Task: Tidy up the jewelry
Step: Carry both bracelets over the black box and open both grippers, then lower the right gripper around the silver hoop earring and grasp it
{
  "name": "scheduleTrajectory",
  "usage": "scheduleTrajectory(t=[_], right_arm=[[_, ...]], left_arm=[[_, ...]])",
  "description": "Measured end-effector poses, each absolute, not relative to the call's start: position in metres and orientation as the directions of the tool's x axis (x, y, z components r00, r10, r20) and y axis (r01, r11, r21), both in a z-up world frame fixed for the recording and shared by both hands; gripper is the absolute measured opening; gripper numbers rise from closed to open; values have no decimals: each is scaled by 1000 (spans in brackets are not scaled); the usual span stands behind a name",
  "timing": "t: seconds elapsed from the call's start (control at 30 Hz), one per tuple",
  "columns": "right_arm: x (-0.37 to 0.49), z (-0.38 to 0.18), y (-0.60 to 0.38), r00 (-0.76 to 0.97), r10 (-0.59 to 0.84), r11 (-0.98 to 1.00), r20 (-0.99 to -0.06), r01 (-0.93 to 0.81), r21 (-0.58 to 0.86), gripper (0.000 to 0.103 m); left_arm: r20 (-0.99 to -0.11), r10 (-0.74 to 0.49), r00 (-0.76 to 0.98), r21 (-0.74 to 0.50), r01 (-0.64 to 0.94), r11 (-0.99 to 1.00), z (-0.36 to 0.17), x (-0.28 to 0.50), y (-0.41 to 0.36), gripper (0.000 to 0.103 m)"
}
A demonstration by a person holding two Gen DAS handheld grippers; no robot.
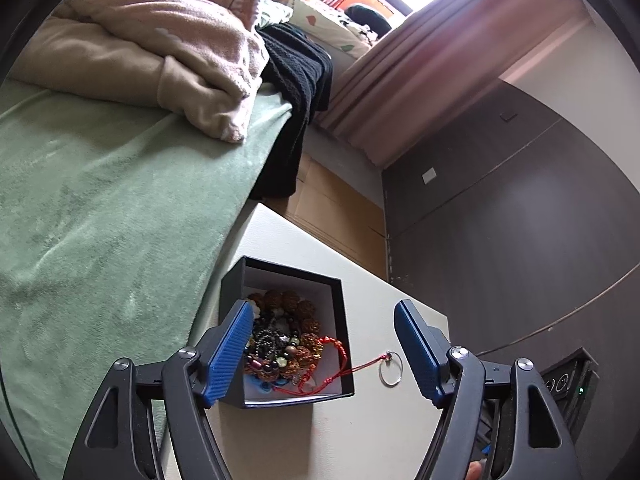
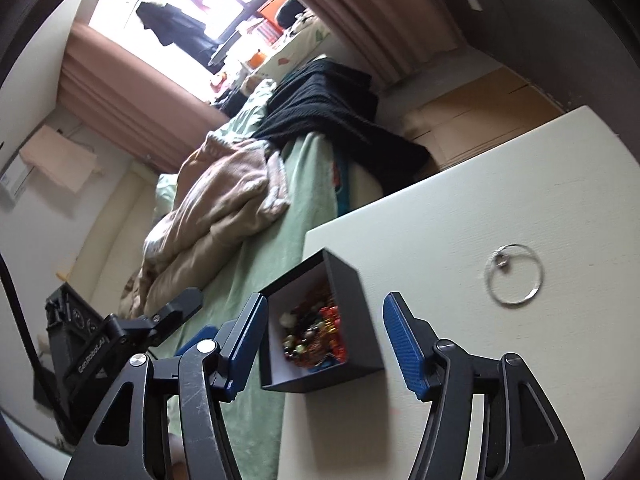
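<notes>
Left wrist view: the left gripper (image 1: 324, 350) hangs over the near corner of the white worktop (image 1: 340, 440), jaws wide with nothing between the pads. Below them sits the black box (image 1: 232, 292), open, white inside, filled with a heap of beads (image 1: 280, 336). A red cord (image 1: 352, 370) runs out of the heap over the right wall and ends at a silver ring (image 1: 390, 372) lying on the worktop just beside the box. The bed (image 1: 100, 220) with its green cover lies along the left. Right wrist view: the right gripper (image 2: 324, 344) is also wide and empty, its pads standing on either side of the box (image 2: 360, 312) but not touching it. We see the beads (image 2: 316, 336) inside and the ring (image 2: 514, 274) on the worktop (image 2: 480, 208), apart from the box on the right; the cord is too thin to trace here. Part of the left gripper (image 2: 180, 308) shows at lower left. We judge that most pieces are already stored and the step in hand is the last item, half in and half out. The next move calls for a narrow pinch on the ring or cord, a lift over the wall, and a release inside, without dragging the heap or tipping the box.
</notes>
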State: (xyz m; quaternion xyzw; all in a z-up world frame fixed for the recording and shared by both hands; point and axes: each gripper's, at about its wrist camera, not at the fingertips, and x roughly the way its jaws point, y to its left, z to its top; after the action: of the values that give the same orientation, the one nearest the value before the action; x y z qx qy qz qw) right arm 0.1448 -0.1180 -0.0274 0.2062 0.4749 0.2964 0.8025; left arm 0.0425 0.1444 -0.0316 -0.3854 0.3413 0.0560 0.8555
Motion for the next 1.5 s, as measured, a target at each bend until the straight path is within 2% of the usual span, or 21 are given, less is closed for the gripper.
scheduleTrajectory(t=[0.13,0.67,0.93,1.37,1.43,1.47,1.5], right_arm=[[154,-30,-147,420,585,806,-693,-208,555,61],[183,-60,-170,409,449,890,-794,-129,437,61],[197,-83,-141,353,297,953,-887,-172,251,61],[196,-100,-104,365,135,961,-921,-275,32,63],[192,-100,-102,377,106,958,-920,-287,-8,61],[190,-100,-102,382,86,957,-920,-288,-30,53],[189,-99,-103,381,85,955,-921,-293,-33,51]], left_arm=[[-630,-185,754,-617,-342,709,-32,49,133,74],[-659,-200,725,-560,-295,774,-39,79,96,74],[-668,-195,718,-564,-317,762,-46,91,109,74],[-668,-190,720,-582,-346,736,-48,86,129,74],[-665,-190,723,-586,-346,733,-47,83,130,74],[-664,-190,723,-587,-347,732,-46,82,129,74],[-663,-190,724,-587,-346,732,-46,82,128,74]])
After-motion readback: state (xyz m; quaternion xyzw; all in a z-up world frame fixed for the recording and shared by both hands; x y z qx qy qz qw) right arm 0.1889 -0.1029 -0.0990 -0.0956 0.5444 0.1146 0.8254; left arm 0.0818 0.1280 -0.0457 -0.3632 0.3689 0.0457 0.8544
